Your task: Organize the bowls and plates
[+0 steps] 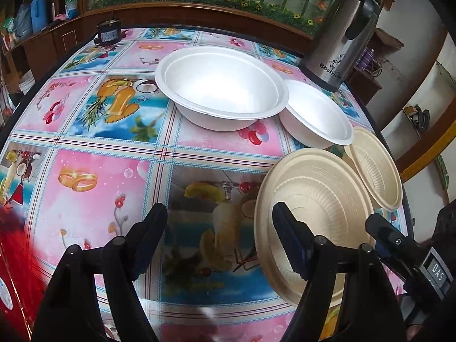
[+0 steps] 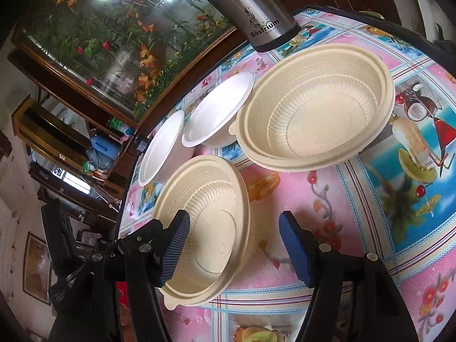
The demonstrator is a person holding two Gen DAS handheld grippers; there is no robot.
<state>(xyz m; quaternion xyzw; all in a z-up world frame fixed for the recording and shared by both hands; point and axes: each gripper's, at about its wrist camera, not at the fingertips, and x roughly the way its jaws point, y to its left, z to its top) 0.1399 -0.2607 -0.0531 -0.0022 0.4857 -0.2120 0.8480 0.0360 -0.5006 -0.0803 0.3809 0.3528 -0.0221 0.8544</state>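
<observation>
Two white foam bowls stand on the patterned table: a big one [image 1: 221, 91] [image 2: 159, 148] and a smaller one [image 1: 316, 114] [image 2: 219, 111] beside it. Two beige ribbed bowls lie nearer: one [image 1: 313, 216] [image 2: 208, 222] close to both grippers, the other [image 1: 376, 168] [image 2: 316, 108] beyond it. My left gripper [image 1: 219, 239] is open, its right finger over the near beige bowl's rim. My right gripper [image 2: 233, 245] is open and straddles the near beige bowl's right side; its left finger sits inside the bowl. It also shows in the left wrist view [image 1: 399, 245].
A steel thermos jug [image 1: 339, 34] [image 2: 256, 14] stands at the table's far edge behind the bowls. A small black device [image 1: 108, 32] sits at the far left corner. The table edge [image 1: 399, 176] runs close to the beige bowls. Wooden shelves and an aquarium stand behind.
</observation>
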